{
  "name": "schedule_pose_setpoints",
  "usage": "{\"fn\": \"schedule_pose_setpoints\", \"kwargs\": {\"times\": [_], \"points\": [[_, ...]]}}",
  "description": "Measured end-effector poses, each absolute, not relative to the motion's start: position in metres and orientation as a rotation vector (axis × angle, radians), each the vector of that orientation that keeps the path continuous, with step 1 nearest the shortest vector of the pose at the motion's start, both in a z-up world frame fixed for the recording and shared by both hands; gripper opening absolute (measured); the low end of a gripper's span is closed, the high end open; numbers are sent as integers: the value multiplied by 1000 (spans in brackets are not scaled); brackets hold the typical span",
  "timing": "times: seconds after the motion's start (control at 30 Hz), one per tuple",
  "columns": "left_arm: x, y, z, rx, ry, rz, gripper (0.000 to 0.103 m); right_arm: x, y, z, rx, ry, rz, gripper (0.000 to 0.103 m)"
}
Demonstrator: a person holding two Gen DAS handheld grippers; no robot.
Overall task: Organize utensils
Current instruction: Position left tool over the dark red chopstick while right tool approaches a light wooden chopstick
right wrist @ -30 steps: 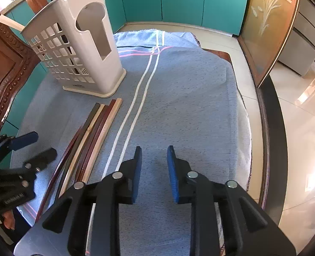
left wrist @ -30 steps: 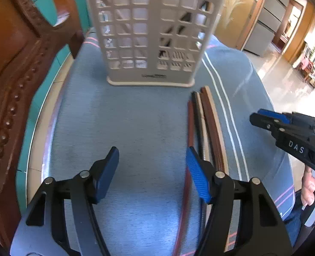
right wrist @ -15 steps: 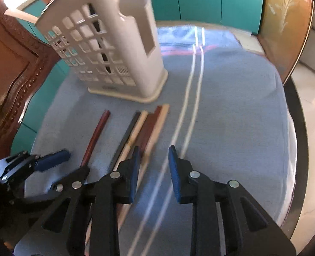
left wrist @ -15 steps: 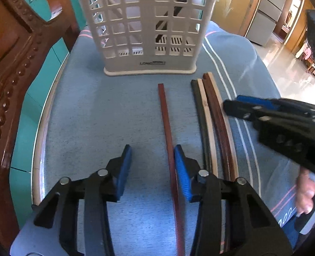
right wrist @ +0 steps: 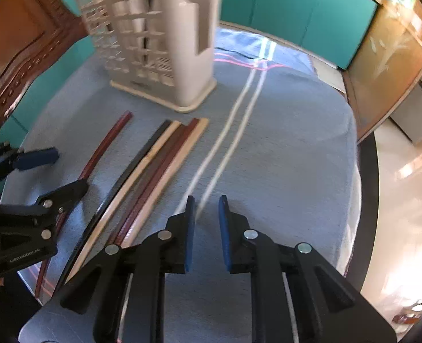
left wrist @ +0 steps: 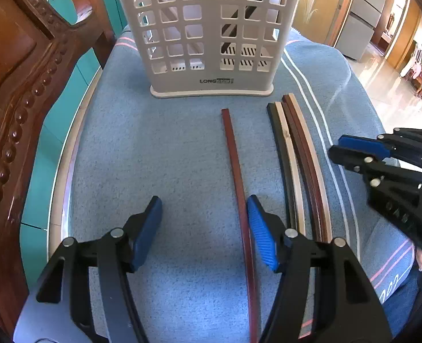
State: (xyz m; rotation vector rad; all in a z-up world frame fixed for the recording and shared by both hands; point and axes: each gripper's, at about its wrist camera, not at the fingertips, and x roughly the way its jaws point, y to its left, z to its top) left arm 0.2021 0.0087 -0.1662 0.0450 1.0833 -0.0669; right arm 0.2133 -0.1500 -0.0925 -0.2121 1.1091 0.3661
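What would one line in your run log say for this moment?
left tool: open, astride lone red chopstick | right tool: open, empty, over cloth | four chopsticks bundled | basket upright

Right wrist view is motion-blurred: basket (right wrist: 153, 43) grid smeared, its top cut off by the frame edge. Left wrist view also crops the basket (left wrist: 208, 28) top; dark and pale sticks stand inside it but only show in bits through the holes, count unclear. Label on its base partly unreadable. Red stick (left wrist: 236, 171) runs off the bottom edge, near end not visible, right beside the right pad of the left hand-held gripper (left wrist: 203, 228), contact can't be told. Bundle of four sticks (left wrist: 296, 157) has near ends hidden behind that gripper. Right hand-held gripper (left wrist: 334, 146) body cut off at right edge, jaw gap hard to judge there
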Motion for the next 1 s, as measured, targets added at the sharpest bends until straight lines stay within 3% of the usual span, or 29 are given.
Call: {"fn": "schedule_pose_setpoints", "kwargs": {"times": [0.1, 0.2, 0.5, 0.57, 0.67, 1.0], "points": [[202, 9, -165, 54, 1084, -63, 62, 217, -160, -87, -89, 1088, 381, 18], [203, 2, -164, 58, 1087, -58, 62, 219, -162, -81, 24, 1068, 429, 25], [199, 4, -169, 58, 1088, -68, 69, 219, -127, -92, -101, 1073, 405, 26], [197, 6, -169, 56, 1088, -69, 69, 213, -120, -90, -128, 1066, 424, 13], [197, 5, -170, 60, 1089, -66, 69, 208, -119, -88, -164, 1068, 425, 4], [195, 4, -168, 61, 1085, -62, 69, 219, -166, -89, -115, 1141, 337, 2]]}}
